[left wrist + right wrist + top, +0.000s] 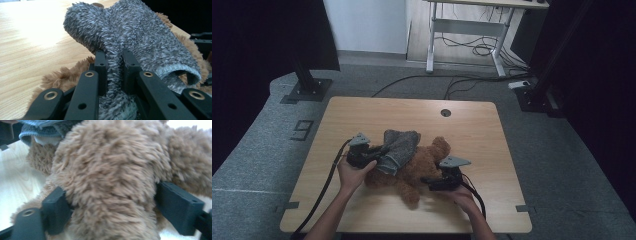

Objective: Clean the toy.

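Surface: wooden table, dim room.
Teddy bear: lying mid-table, near edge.
Grey garment: draped on bear's left.
Left gripper: clamped on garment fold.
Right gripper: jaws wide apart, bear's limb between.

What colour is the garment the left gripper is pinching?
The knit garment is fuzzy, speckled grey and white, clearest in the left gripper view.

Both forearms are bare, with no sleeve in sight. The left gripper and right gripper are black, each topped by a grey three-cornered plate, with a black cable trailing back from its rear. Seen close, the jaws are matte black bars with brass-ringed holes near their base and blocky pads at the tips.
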A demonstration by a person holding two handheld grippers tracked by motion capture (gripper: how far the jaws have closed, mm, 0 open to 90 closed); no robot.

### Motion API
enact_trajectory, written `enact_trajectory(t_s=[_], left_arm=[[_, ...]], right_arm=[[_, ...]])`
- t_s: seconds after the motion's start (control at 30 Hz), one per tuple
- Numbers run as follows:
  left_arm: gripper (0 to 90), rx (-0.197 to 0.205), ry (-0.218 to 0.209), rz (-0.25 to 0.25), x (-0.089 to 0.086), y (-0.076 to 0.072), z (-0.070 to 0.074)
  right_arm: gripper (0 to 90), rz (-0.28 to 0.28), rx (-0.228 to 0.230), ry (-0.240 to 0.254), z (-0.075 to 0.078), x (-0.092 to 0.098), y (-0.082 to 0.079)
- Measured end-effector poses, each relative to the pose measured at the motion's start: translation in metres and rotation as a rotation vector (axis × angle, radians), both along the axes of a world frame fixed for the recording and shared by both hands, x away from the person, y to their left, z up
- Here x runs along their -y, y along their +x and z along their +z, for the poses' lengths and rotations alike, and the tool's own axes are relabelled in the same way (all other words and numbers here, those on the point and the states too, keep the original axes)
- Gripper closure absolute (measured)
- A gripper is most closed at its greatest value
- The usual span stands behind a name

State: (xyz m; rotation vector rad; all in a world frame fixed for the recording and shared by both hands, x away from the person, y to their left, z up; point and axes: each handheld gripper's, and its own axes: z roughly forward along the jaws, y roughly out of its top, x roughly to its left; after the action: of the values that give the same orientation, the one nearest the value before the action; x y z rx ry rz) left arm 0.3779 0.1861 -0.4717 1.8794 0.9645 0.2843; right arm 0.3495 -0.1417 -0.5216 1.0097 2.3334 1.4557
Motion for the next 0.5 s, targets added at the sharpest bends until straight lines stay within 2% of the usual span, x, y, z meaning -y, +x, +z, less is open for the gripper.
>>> enact_trajectory(t_s=[0.13, 0.23, 0.3, 0.37, 0.5], left_arm=[[77.7, 0.032, 0.004, 0.001, 0.001, -0.006, -0.004], [77.8, 0.038, -0.015, 0.0, -0.002, -0.008, -0.007], [77.8, 0.039, -0.025, -0.001, -0.002, -0.01, -0.009], [77.8, 0.044, -0.032, -0.003, -0.003, -0.012, -0.01], [77.9, 0.053, -0.035, -0.007, -0.003, -0.016, -0.011]], right_arm=[[13.5, 0.026, -0.029, -0.027, 0.006, 0.004, 0.007], [13.9, 0.063, -0.044, -0.042, 0.011, 0.005, 0.01], [15.8, 0.078, -0.046, -0.016, 0.018, 0.008, 0.011], [16.7, 0.067, -0.054, 0.039, 0.025, 0.014, 0.012], [13.8, 0.021, -0.12, 0.032, 0.026, 0.011, 0.022]])
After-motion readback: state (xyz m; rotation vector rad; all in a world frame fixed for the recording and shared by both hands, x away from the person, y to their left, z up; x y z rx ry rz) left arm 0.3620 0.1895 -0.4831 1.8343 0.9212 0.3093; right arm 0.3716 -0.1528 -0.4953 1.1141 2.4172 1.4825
